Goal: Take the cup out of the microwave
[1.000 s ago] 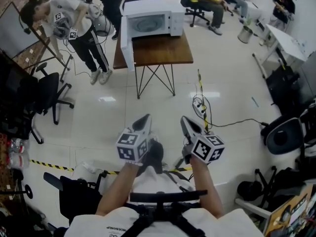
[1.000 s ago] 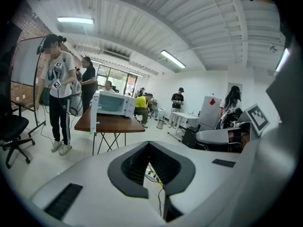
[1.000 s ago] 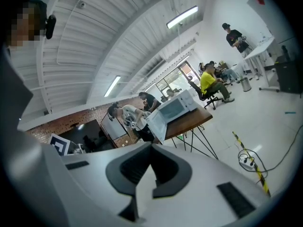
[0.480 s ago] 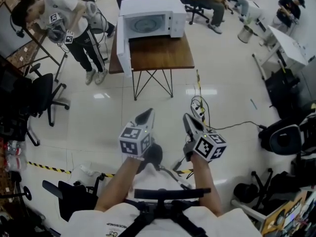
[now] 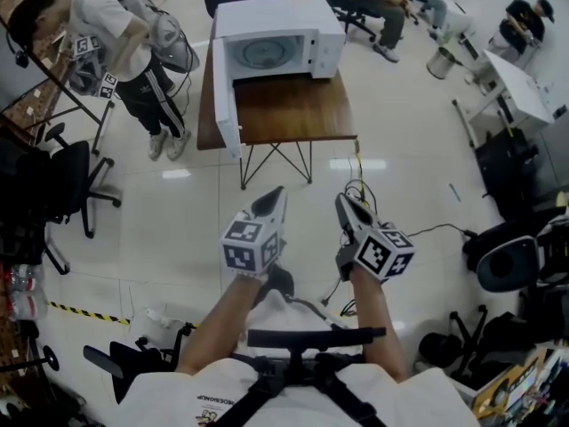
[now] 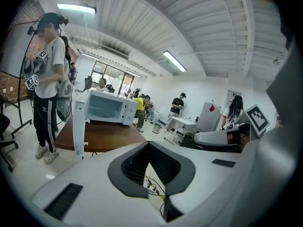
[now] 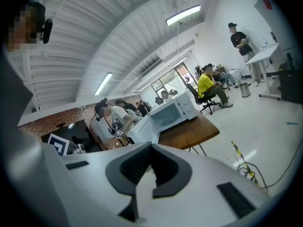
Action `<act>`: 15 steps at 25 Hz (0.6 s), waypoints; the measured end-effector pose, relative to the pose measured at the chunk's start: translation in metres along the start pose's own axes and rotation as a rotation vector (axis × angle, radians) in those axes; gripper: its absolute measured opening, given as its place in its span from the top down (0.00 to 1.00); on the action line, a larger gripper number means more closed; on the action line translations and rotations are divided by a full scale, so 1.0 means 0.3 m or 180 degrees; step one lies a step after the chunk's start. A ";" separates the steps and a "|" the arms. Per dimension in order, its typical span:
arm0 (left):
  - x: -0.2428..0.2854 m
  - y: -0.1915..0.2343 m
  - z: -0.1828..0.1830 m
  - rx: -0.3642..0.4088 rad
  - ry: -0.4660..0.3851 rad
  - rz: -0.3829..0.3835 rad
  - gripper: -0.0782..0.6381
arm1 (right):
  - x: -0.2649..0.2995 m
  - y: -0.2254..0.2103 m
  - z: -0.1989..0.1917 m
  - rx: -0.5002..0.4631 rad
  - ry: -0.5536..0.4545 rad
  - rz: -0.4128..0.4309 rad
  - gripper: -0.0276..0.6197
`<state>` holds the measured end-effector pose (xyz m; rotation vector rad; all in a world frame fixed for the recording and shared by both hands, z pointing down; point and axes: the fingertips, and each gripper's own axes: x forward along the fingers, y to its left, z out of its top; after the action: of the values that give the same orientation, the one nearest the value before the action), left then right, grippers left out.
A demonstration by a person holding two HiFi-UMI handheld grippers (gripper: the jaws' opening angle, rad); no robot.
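Note:
A white microwave (image 5: 276,38) stands at the far end of a brown wooden table (image 5: 284,109), its door (image 5: 224,92) swung open to the left. Its cavity shows a round turntable; I cannot make out a cup inside. My left gripper (image 5: 274,196) and right gripper (image 5: 345,205) are held side by side over the floor, well short of the table, both pointing at it. In the left gripper view the microwave (image 6: 106,108) sits beyond the left gripper (image 6: 149,143), whose jaws meet at the tip. The right gripper (image 7: 151,148) is also shut and empty, with the microwave (image 7: 173,112) ahead.
A person (image 5: 116,34) holding marker cubes stands left of the table. A black office chair (image 5: 62,176) is at the left. Cables and a power strip (image 5: 360,189) lie on the floor by the table's right leg. More chairs (image 5: 507,261) and a white desk (image 5: 516,78) are at the right.
Both grippers have moved forward across the floor toward the table, and the microwave looks nearer and larger. Both stay closed and empty.

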<state>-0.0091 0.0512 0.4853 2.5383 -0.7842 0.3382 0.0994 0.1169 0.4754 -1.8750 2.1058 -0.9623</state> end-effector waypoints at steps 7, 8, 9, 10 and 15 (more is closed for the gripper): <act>0.070 0.081 0.054 -0.0069 -0.0057 -0.0051 0.91 | 0.149 0.040 0.070 -0.0188 0.0061 0.0037 0.94; 0.078 0.092 0.059 -0.0084 -0.0061 -0.0054 0.91 | 0.169 0.041 0.071 -0.0191 0.0080 0.0045 0.94; 0.087 0.103 0.064 -0.0101 -0.0066 -0.0052 0.91 | 0.188 0.041 0.072 -0.0194 0.0100 0.0052 0.94; 0.094 0.114 0.069 -0.0115 -0.0070 -0.0046 0.91 | 0.206 0.040 0.074 -0.0197 0.0117 0.0059 0.94; 0.138 0.179 0.090 -0.0074 -0.0079 -0.0029 0.91 | 0.295 0.032 0.105 -0.0147 0.0083 0.0124 0.94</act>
<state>-0.0042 -0.0209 0.4957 2.5281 -0.7811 0.2935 0.0900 0.0230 0.4710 -1.8451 2.1894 -0.9428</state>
